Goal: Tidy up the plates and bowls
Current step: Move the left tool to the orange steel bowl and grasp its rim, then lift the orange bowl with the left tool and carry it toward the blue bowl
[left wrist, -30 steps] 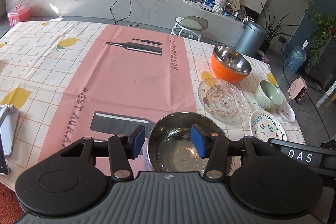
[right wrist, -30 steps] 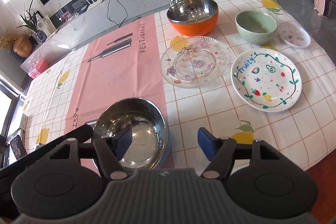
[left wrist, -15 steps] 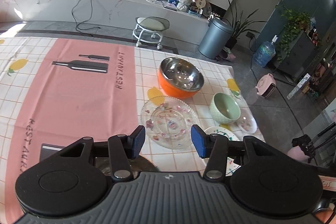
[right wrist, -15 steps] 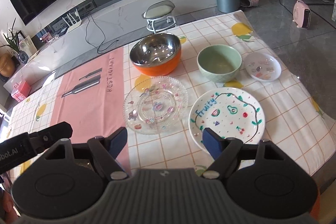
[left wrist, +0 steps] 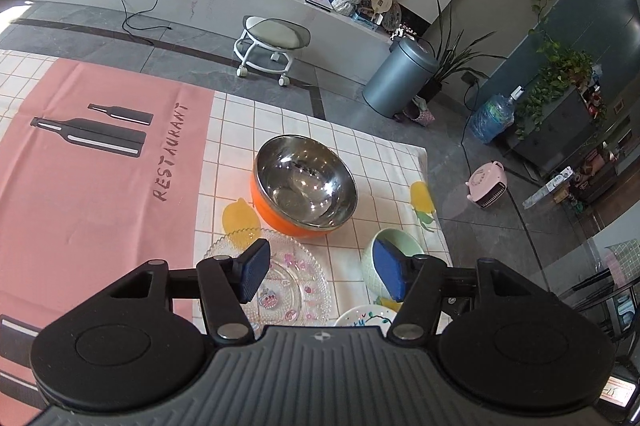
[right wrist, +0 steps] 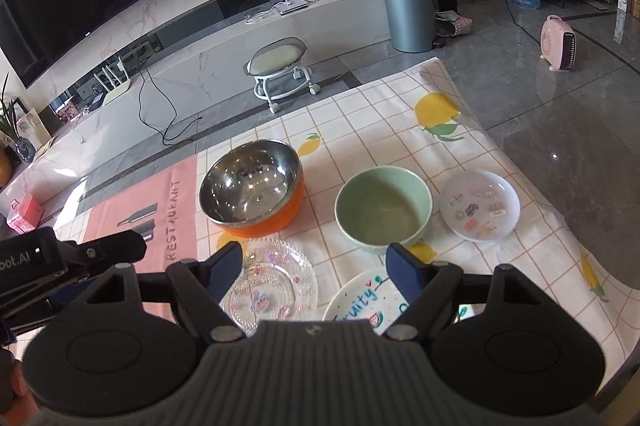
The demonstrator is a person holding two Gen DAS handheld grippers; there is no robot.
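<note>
Both my grippers, left point(left wrist: 320, 276) and right point(right wrist: 314, 268), hang wide open above the tablecloth point(right wrist: 400, 114), holding and touching nothing. Risk, as I judge it: the glass plate point(right wrist: 276, 286) lies flat beside the orange bowl point(right wrist: 252, 186) and green bowl point(right wrist: 384, 210); a shallow pinch on its rim could slip and knock them.

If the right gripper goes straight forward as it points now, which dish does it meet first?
Probably the green bowl. The right gripper is open and empty, with the bowl just ahead, slightly toward its right finger. Height above the table is unclear, so it might pass over the rim.
</note>
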